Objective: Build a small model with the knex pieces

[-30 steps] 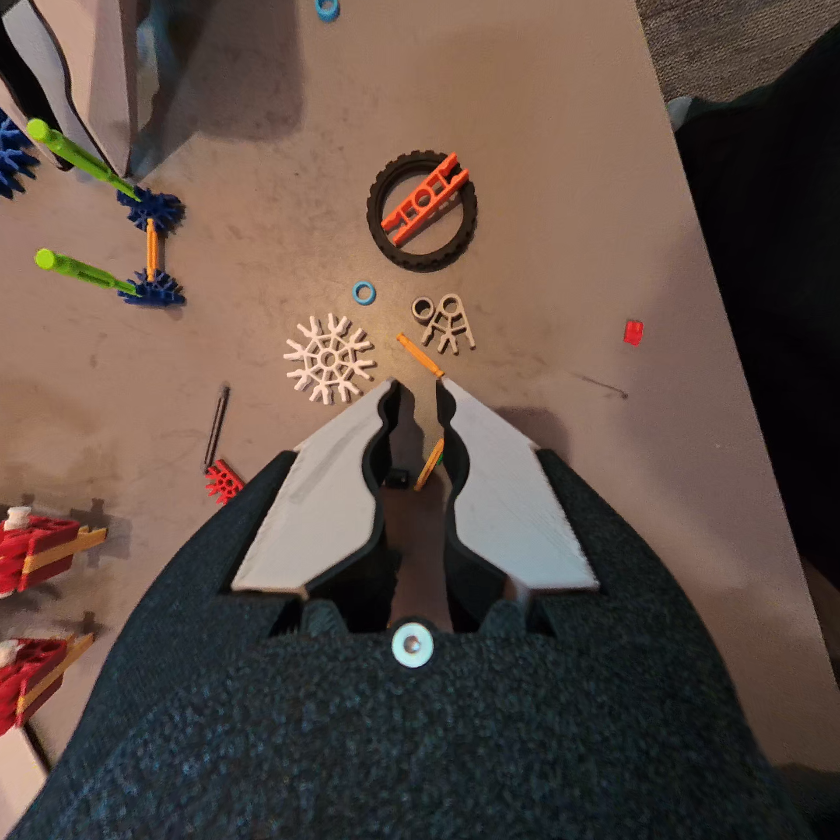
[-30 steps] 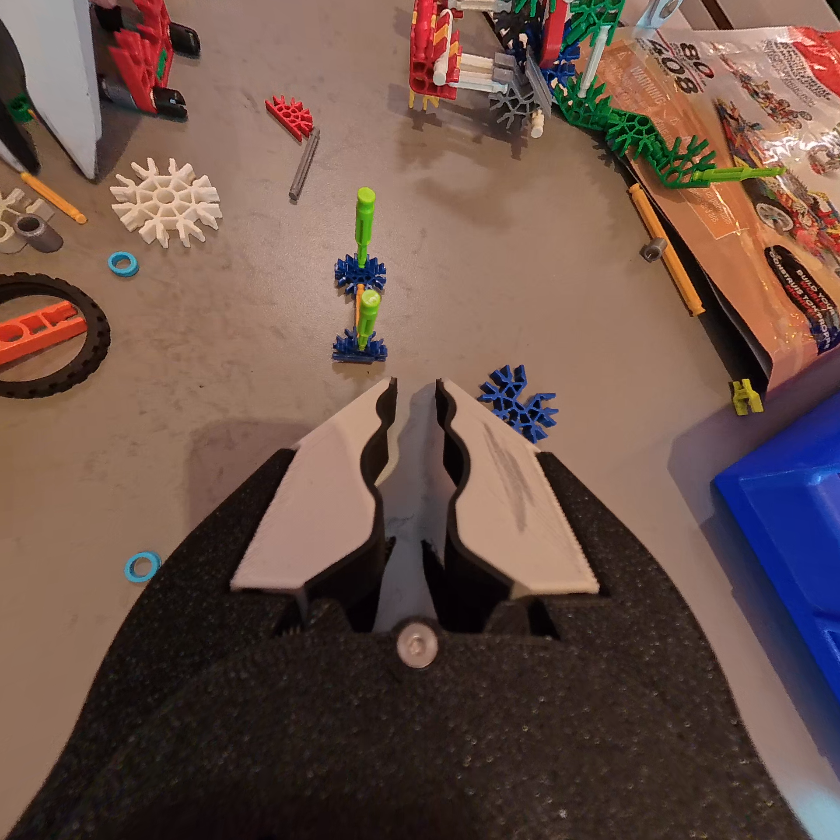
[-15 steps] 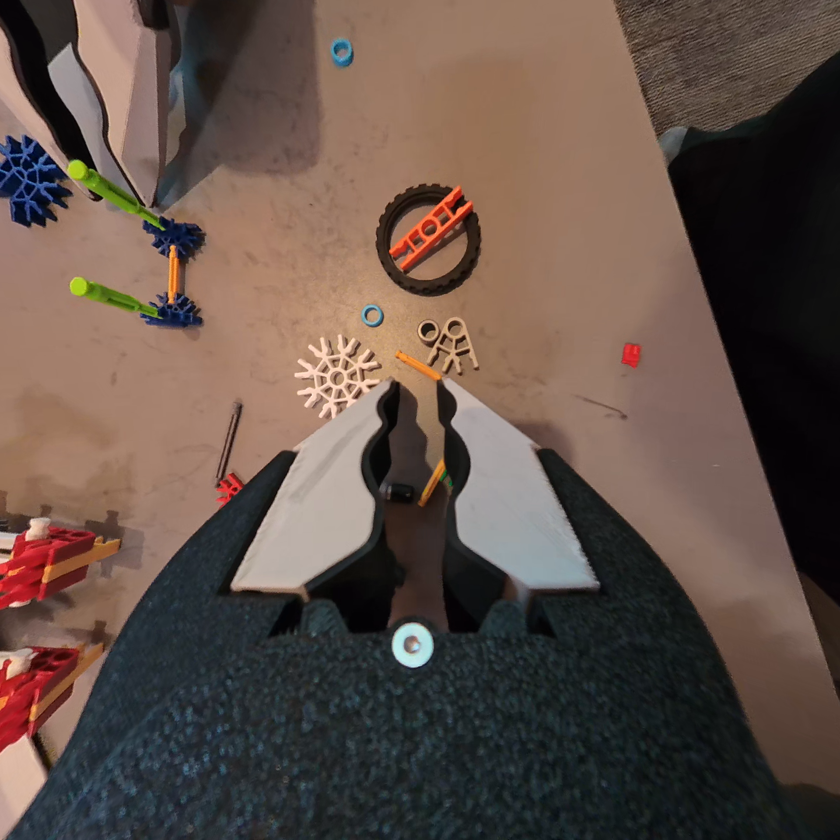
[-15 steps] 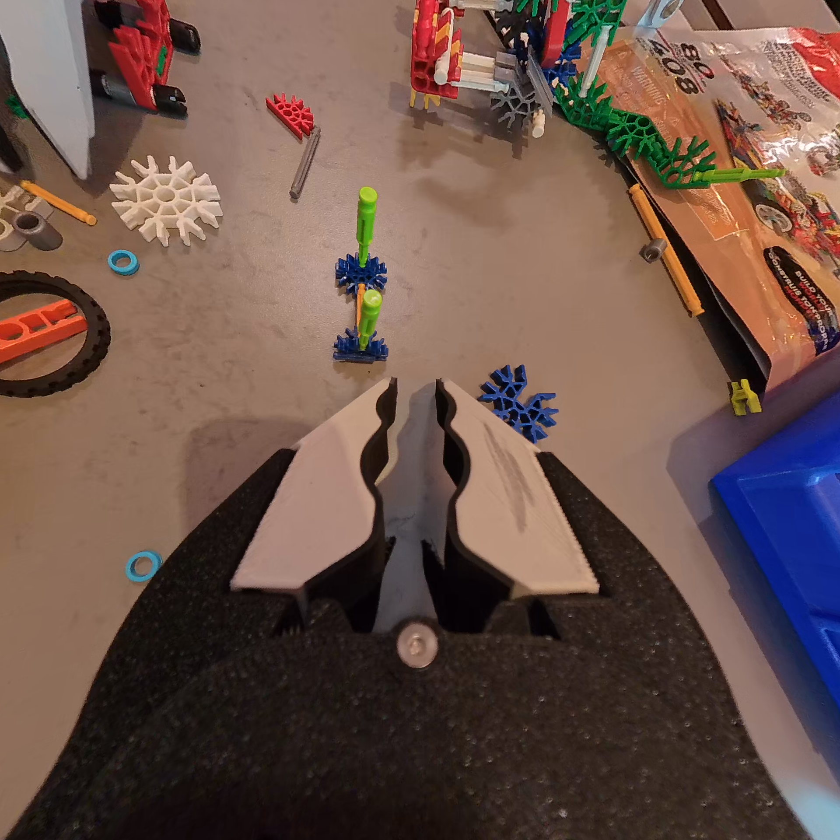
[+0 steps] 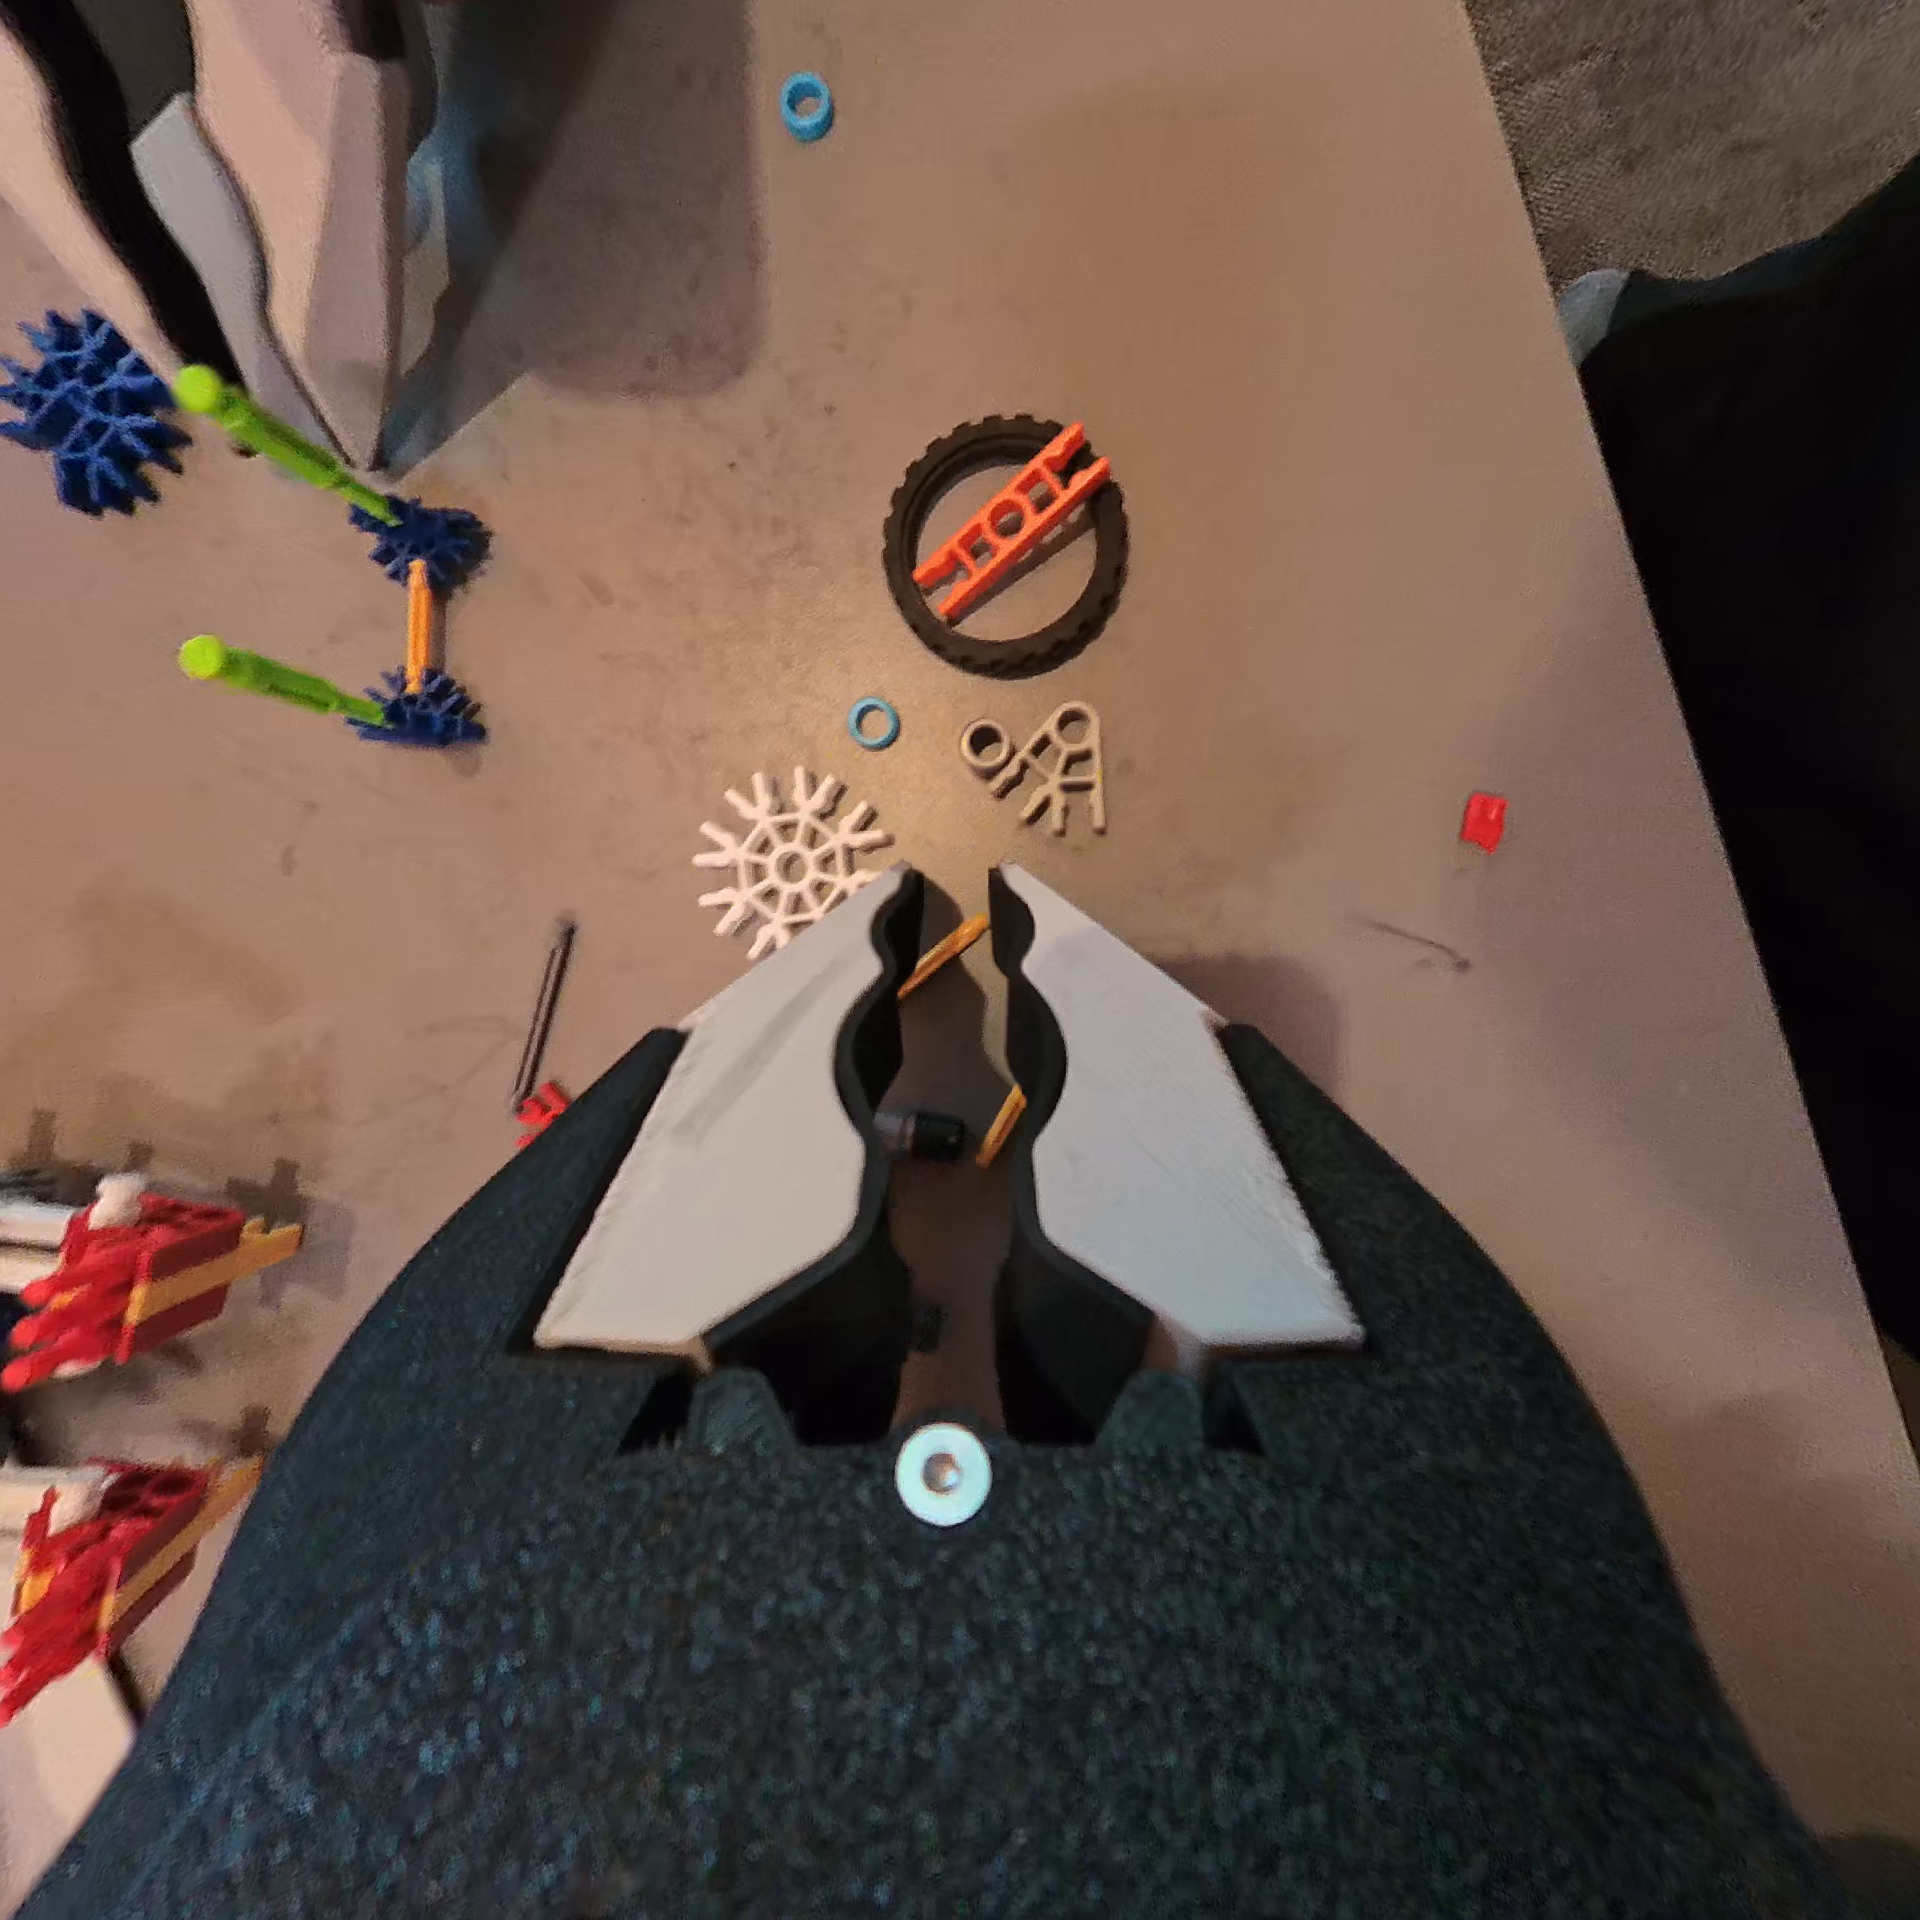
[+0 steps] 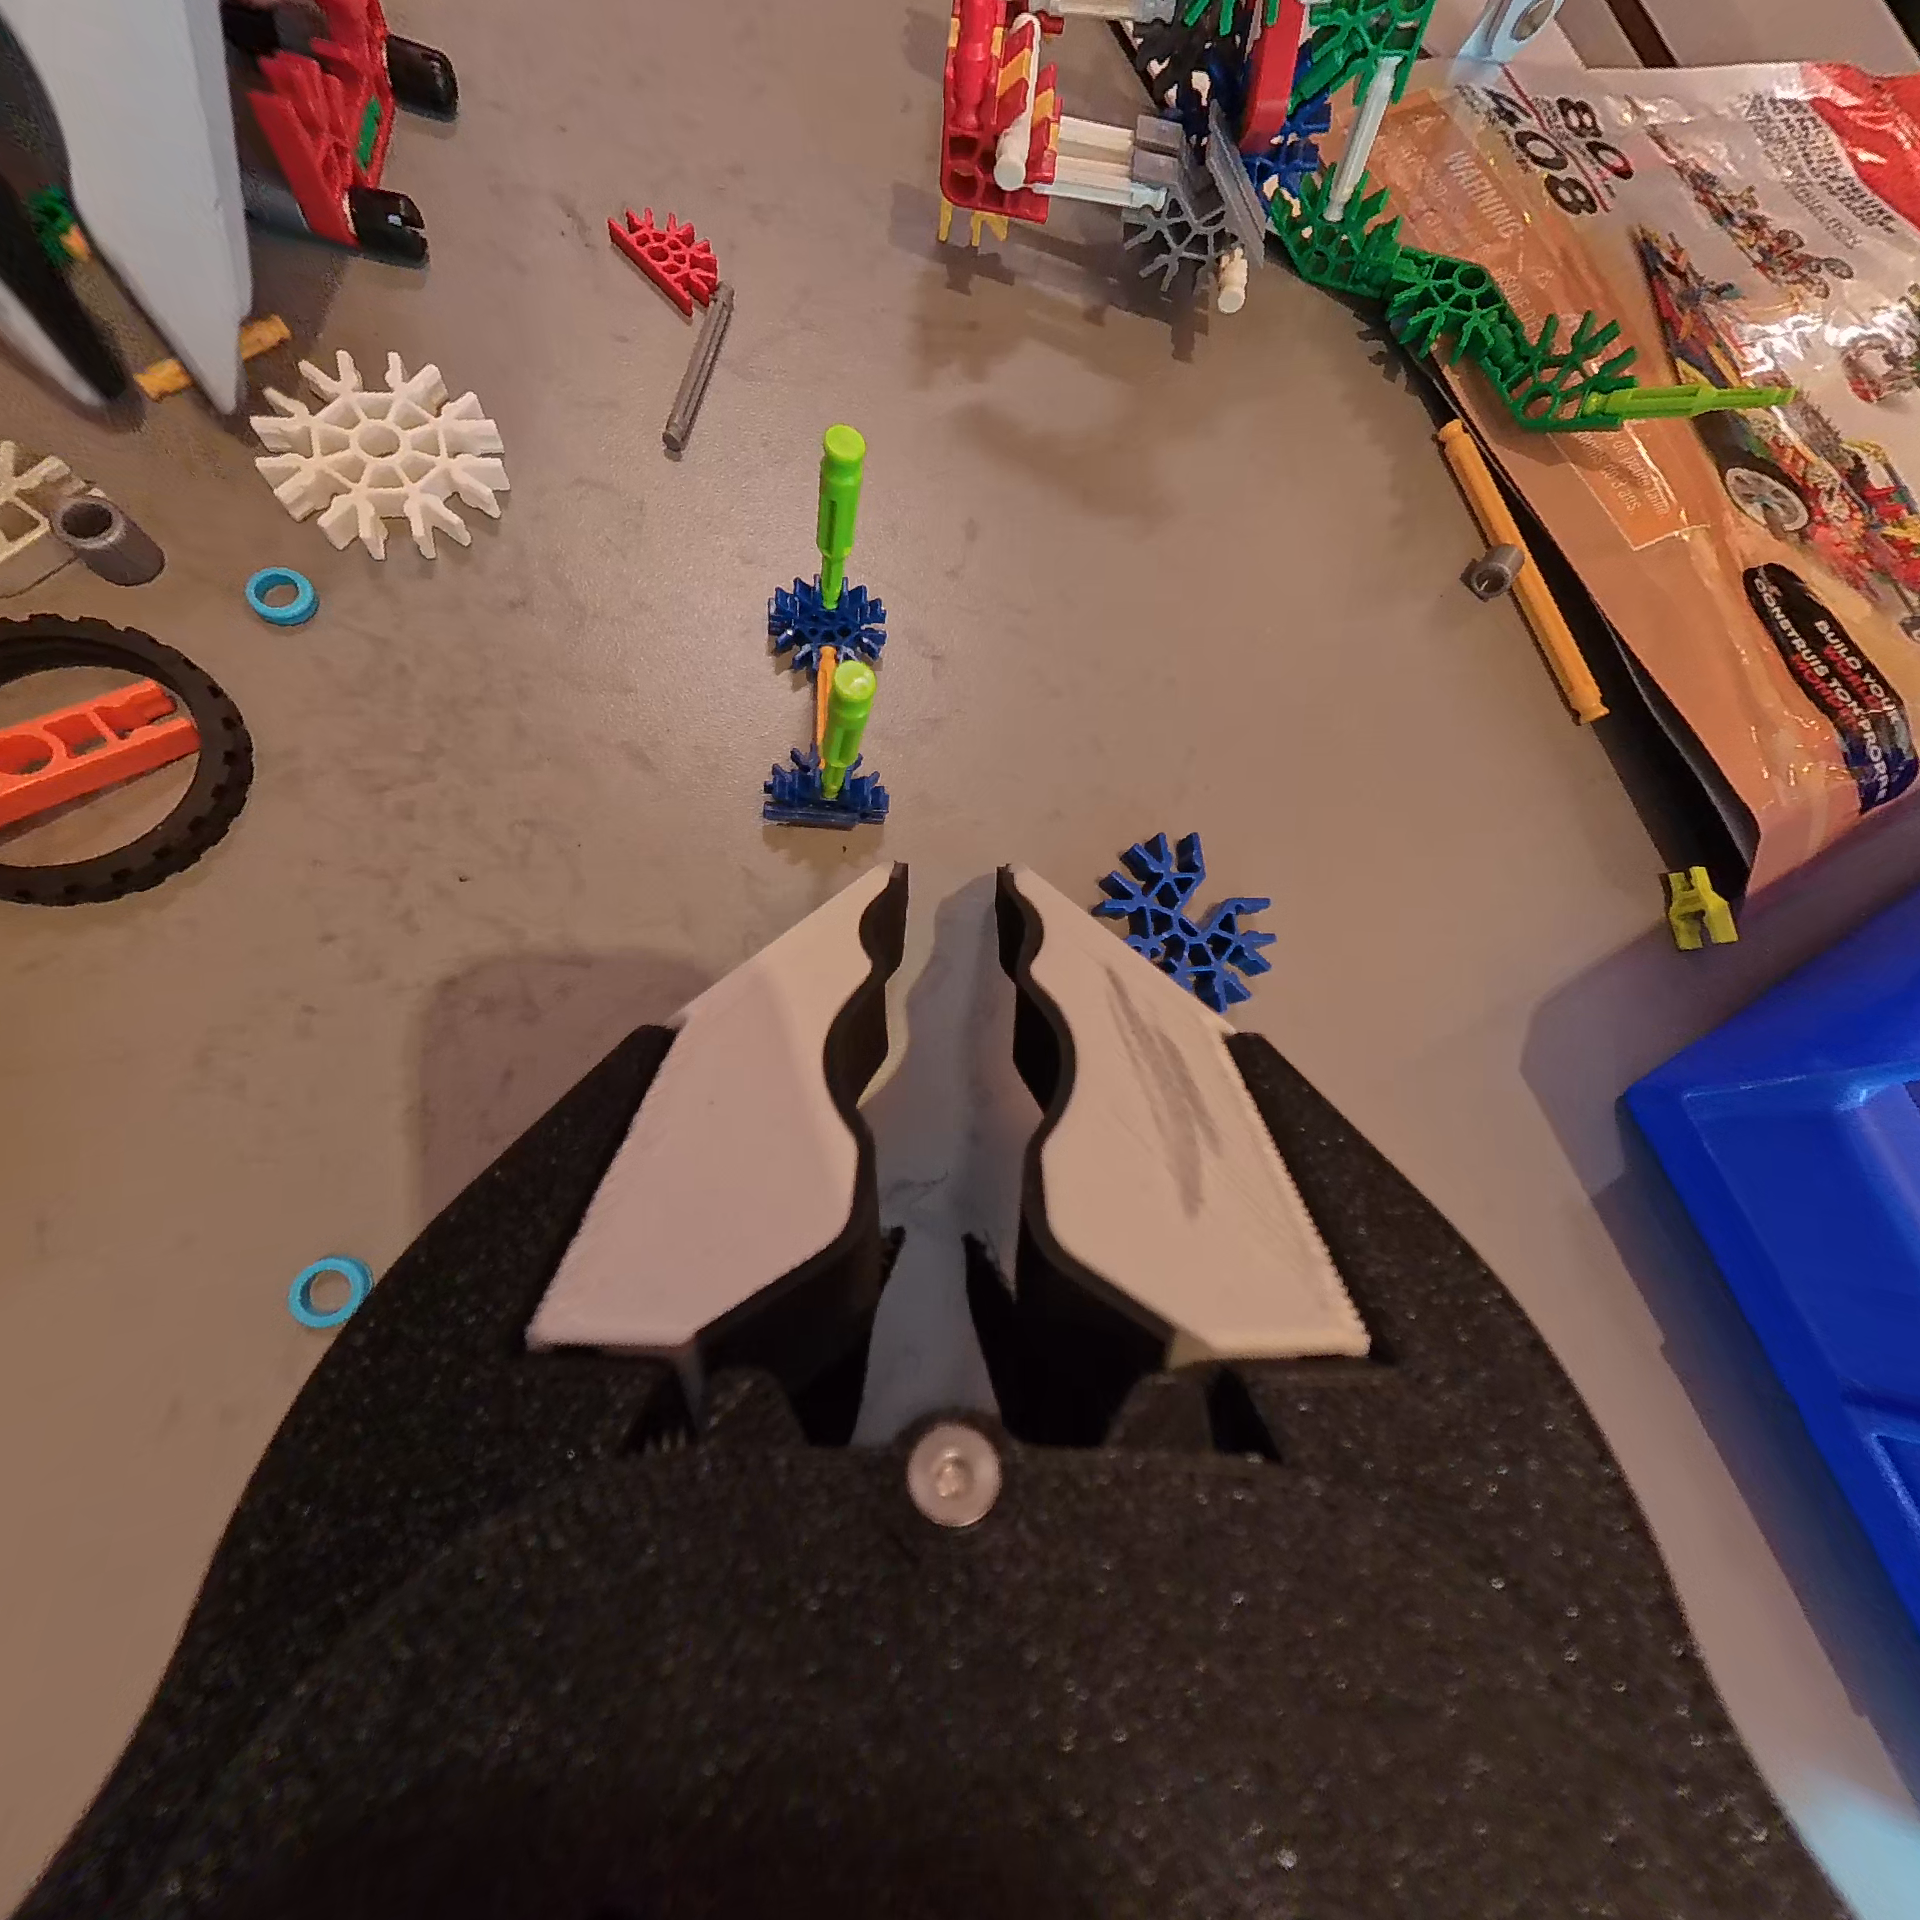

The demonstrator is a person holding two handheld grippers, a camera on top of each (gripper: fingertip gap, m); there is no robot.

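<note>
My left gripper [image 5: 953, 878] is low over the table with a narrow gap between its jaws. A short orange rod [image 5: 940, 951] lies slantwise across that gap at the tips. Deeper in the gap show a black piece [image 5: 925, 1132] and another orange rod [image 5: 1003, 1127]; I cannot tell if they are held. A white snowflake connector [image 5: 790, 862] lies just left of the tips. My right gripper [image 6: 951, 878] is slightly open and empty, just short of a blue-and-green assembly [image 6: 831, 675]. A loose blue snowflake connector [image 6: 1184, 925] lies by its right finger.
A black tyre [image 5: 997, 665] with an orange piece [image 5: 1013, 530] inside, tan connectors [image 5: 1049, 769] and a blue ring [image 5: 873, 722] lie ahead of the left gripper. A blue bin [image 6: 1787, 1195], a printed bag [image 6: 1714, 312] and a built model [image 6: 1143, 135] stand to the right. My right fingertips sit around 15 cm from my left ones. To the orange rod [image 5: 1003, 1127]: left tips about 5 cm, right tips about 20 cm. The right gripper is farther from the black piece [image 5: 925, 1132], some 15 cm, than the left, some 5 cm.
The left gripper moved forward over the short orange rod. The rod has turned and now lies between the tips, and the jaws have narrowed slightly. The right gripper has not moved.
</note>
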